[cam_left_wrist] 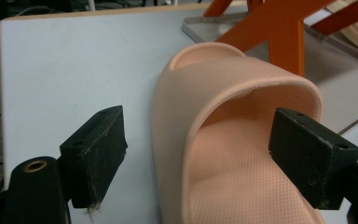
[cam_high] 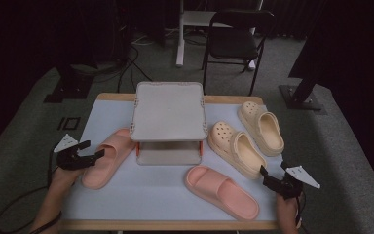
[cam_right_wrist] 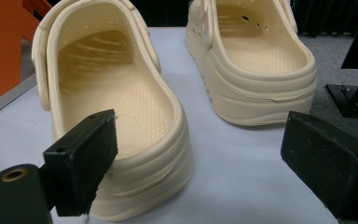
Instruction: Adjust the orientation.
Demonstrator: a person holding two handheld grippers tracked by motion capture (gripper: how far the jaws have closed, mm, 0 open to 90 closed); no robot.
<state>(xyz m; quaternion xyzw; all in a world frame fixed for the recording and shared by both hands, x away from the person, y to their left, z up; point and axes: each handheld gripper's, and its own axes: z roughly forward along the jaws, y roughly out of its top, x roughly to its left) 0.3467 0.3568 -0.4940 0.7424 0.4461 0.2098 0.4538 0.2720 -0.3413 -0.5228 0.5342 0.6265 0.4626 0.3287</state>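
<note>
The left gripper (cam_high: 93,149) stood spread astride the side wall of a pink slipper (cam_left_wrist: 223,154) at the table's (cam_high: 112,114) left, not pinching it. The right gripper (cam_right_wrist: 198,163) was spread too, its left jaw at the heel of a cream clog (cam_right_wrist: 121,116).

I see a pale pink moulded foam slide sandal (cam_high: 106,159) lying sole-down at the left of the tabletop, toe toward the grey folding rack, heel nearest my left hand. Its wide strap arches over a dimpled footbed. A cream perforated foam clog (cam_high: 235,147) sits upright at the right, heel end toward my right hand, its twin just beyond it.
</note>
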